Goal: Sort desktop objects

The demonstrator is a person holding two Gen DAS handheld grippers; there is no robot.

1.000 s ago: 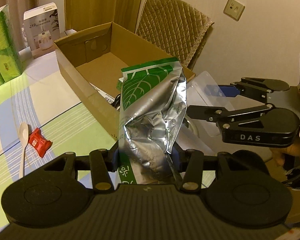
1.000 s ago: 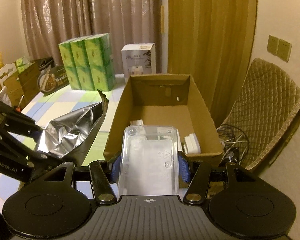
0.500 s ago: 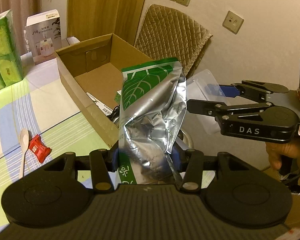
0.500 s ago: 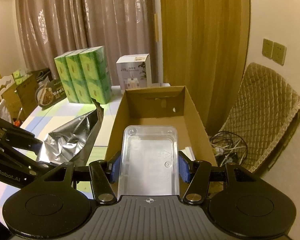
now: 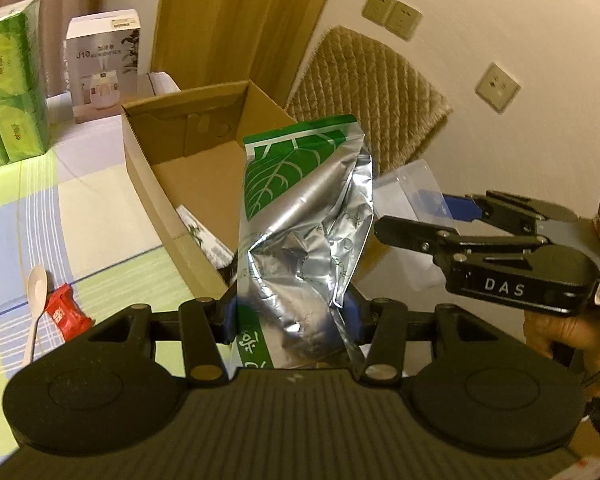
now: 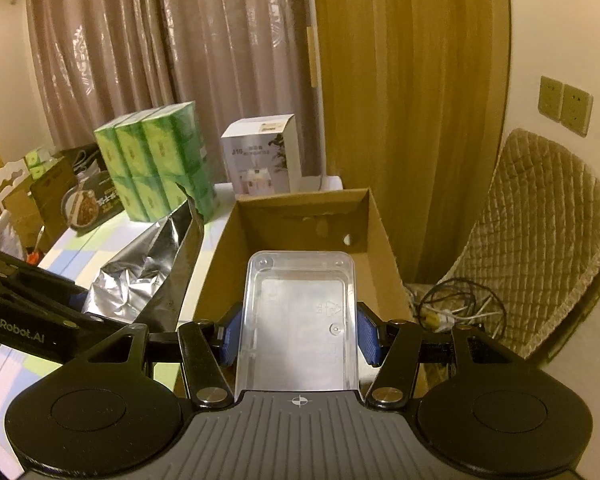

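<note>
Foil bag [image 5: 304, 216] + clear tray [image 6: 300, 320], both gripped

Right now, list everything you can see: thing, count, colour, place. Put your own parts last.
foil pouch: 1, silver and green, upright in the left gripper
clear tray: 1, transparent, in the right gripper
cardboard box: 1, brown, open, on the table's right side
tissue packs: one stack, green, far end of table
humidifier box: 1, white, behind the cardboard box
spoon: 1, pale, on the tablecloth
red packet: 1, red, beside the spoon
chair: 1, tan quilted cover, right of the box
cables: a tangle, by the chair
left gripper: 1, black, shut on the pouch
right gripper: 1, black, shut on the tray
</note>
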